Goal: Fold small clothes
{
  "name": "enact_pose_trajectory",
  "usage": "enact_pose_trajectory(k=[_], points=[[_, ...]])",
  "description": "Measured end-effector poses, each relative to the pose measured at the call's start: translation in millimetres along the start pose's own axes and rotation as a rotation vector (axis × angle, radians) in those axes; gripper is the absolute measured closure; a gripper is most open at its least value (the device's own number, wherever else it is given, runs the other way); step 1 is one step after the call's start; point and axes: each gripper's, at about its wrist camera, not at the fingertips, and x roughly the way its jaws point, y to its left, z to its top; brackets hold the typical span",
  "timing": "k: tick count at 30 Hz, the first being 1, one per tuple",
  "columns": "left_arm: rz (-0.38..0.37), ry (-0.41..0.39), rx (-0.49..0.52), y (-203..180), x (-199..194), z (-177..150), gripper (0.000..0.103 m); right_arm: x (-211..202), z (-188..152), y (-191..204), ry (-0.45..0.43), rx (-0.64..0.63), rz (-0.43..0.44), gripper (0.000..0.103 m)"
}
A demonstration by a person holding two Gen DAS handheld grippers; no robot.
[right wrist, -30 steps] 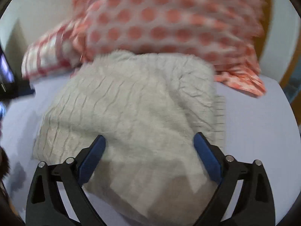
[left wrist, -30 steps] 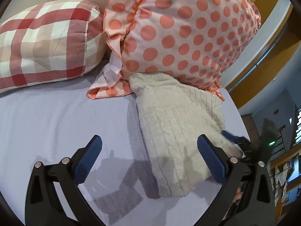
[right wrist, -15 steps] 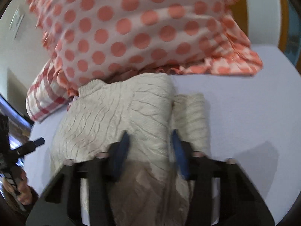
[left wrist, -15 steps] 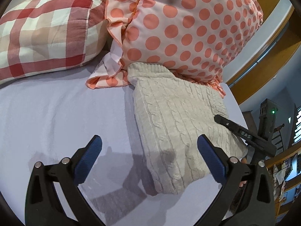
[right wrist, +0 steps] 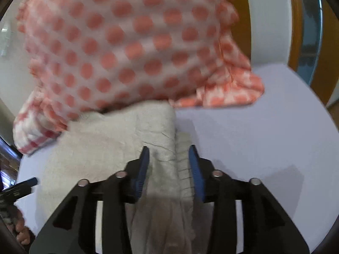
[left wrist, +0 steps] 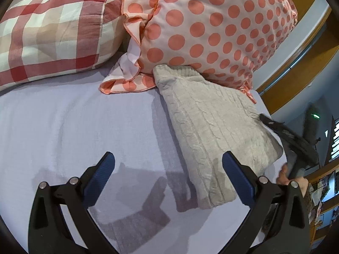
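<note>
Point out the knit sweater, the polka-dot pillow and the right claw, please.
knit sweater (left wrist: 207, 124): left wrist view, middle of its folded top face.
polka-dot pillow (left wrist: 211, 27): left wrist view, centre of its front.
right claw (right wrist: 169, 169): right wrist view, midway between fingertips, on pinched sweater edge.

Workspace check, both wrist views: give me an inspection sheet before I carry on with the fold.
Surface: lavender bed sheet, smooth, gripper shadows on it.
Job's things: cream cable-knit sweater, folded, its far end touching the polka-dot pillow.
Clutter: plaid pillow beside the polka-dot one, at the head of the bed.
Grippers: left gripper open, over bare sheet beside the sweater; right gripper closed on a bunched fold at the sweater's edge.
Cables: nothing seen.
Surroundings: wooden trim and white wall past the bed's edge; shelving at far right, too small to read.
</note>
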Motion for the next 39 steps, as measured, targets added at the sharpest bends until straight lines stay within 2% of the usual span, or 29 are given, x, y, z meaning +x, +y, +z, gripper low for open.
enact_pose_trajectory(k=[2,4,6,8,10,12,13,15,19,21,23,24,26,30,33,37,39], points=[[-0.063,-0.033,0.004,-5.3,-5.4,2.2,0.002,-24.8,-3.6,13.9,-0.058,-0.052,0.095,0.054],[-0.124,-0.068,0.026,-21.6,-10.0,6.8,0.002,-38.5,-12.4,32.3,-0.060,-0.126,0.147,0.054],[-0.164,-0.096,0.060,-46.4,-9.0,12.9,0.002,-35.5,-19.5,41.7,-0.034,-0.160,0.149,0.054],[-0.188,-0.097,0.106,-74.8,2.5,18.3,0.002,-23.5,-27.5,44.6,0.008,-0.182,0.107,0.054],[-0.165,-0.062,0.140,-91.6,20.1,18.4,0.002,-11.0,-38.8,41.1,0.068,-0.185,0.072,0.053],[-0.110,0.019,0.181,-100.6,47.1,8.8,0.003,1.5,-57.0,34.6,0.134,-0.179,0.062,0.053],[-0.085,0.026,0.204,-101.9,51.6,3.0,0.003,-3.2,-63.2,34.5,0.107,-0.189,0.063,0.053],[-0.036,0.022,0.292,-106.2,53.9,-15.2,0.003,-10.3,-70.9,36.1,0.111,-0.194,0.068,0.053],[0.004,0.037,0.355,-100.6,45.8,-34.1,0.003,-18.8,-76.0,39.6,0.122,-0.211,0.066,0.053],[-0.052,0.043,0.292,-86.6,31.3,-29.6,0.003,-32.3,-63.1,32.6,0.108,-0.150,0.109,0.044],[-0.113,0.032,0.173,-60.7,17.2,-18.4,0.003,-42.0,-48.9,19.0,0.074,-0.072,0.149,0.009],[-0.113,0.023,0.114,-44.8,12.4,-10.7,0.003,-45.4,-39.5,9.2,0.054,-0.032,0.164,0.007],[-0.101,0.040,0.042,-23.9,15.8,0.1,0.003,-38.2,-26.4,-4.7,0.072,0.020,0.162,0.007],[-0.131,0.130,-0.061,-3.8,46.6,4.9,0.004,2.4,-18.0,-26.8,0.198,0.138,0.175,0.007],[-0.179,0.178,-0.086,-5.7,65.9,3.7,0.004,21.6,-22.2,-29.7,0.240,0.157,0.183,0.007],[-0.220,0.188,-0.086,-14.6,76.5,8.4,0.002,32.6,-31.0,-33.6,0.284,0.180,0.206,0.007],[-0.221,0.183,-0.077,-21.7,80.2,9.2,0.002,32.0,-33.2,-37.5,0.275,0.194,0.237,0.008]])
